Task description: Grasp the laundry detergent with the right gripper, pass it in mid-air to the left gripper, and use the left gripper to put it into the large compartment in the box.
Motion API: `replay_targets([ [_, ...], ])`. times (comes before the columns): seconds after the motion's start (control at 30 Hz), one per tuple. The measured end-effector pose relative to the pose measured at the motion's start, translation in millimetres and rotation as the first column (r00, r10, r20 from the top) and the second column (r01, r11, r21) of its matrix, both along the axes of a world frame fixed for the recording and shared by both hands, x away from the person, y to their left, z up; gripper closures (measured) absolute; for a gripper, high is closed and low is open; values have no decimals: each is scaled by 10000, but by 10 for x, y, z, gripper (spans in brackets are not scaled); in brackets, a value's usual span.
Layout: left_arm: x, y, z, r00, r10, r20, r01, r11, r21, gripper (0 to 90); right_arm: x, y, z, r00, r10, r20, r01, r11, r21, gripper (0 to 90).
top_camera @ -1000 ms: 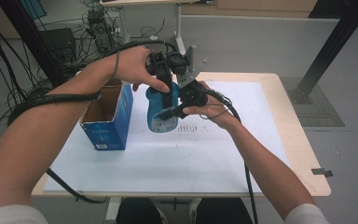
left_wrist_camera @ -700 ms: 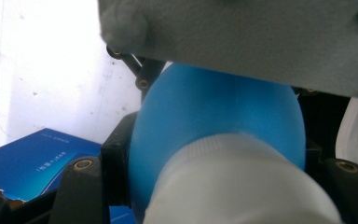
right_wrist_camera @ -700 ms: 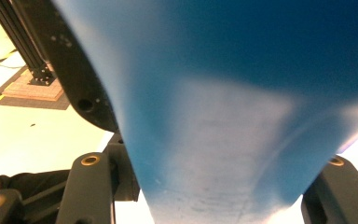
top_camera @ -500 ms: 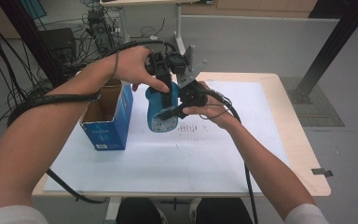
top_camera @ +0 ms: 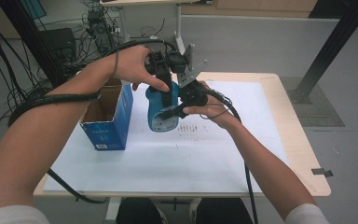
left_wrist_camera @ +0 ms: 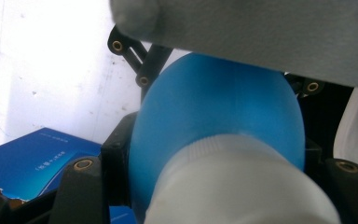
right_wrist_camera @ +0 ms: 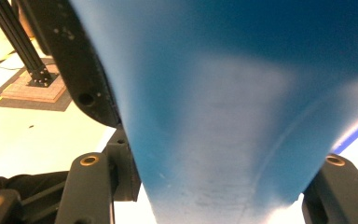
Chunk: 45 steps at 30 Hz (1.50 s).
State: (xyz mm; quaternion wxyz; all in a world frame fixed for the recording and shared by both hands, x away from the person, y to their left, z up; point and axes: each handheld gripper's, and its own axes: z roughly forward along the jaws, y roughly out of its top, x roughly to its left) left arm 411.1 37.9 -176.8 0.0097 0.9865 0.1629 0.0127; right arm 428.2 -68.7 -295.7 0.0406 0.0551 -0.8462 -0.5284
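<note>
A blue bottle (top_camera: 160,117) stands upright on the white sheet, just right of the open box. My left gripper (top_camera: 167,93) comes down from above and is shut on its top; in the left gripper view the white cap (left_wrist_camera: 242,186) and blue shoulder (left_wrist_camera: 214,107) sit between the jaws. My right gripper (top_camera: 168,112) reaches in from the right and is shut on the bottle's lower body (right_wrist_camera: 223,93), which sits tight between its jaws in the right gripper view. The grey plate (left_wrist_camera: 261,32) of the right gripper hangs over the bottle.
An open blue cardboard box (top_camera: 107,121) stands upright left of the bottle, close to it. A white sheet (top_camera: 168,163) covers most of the wooden table (top_camera: 298,140). Cables trail off the left edge and behind the table.
</note>
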Motion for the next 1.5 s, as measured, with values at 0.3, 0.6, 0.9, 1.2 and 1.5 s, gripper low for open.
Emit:
replay_targets([
  [0.3,14,19,10,10000,87,10,-87,10000,-38,373,1,2,1,10000,-80,51,80,9999,86,389],
  [0.6,23,39,12,9997,258,-23,-258,9997,51,373,-23,-67,-10,9985,-528,-143,526,9985,-148,171],
  [0.9,85,109,92,9954,952,69,-952,9954,65,373,-22,-231,20,9934,-1138,-171,1116,9890,-971,104],
  [1.2,174,261,385,9727,2283,420,-2282,9736,-82,373,20,-609,101,9599,-2731,-636,2563,9464,-1967,88],
  [1.5,276,504,908,8871,4514,967,-4515,8920,-225,373,52,-1137,182,9056,-4201,-587,3713,8518,-3695,55],
])
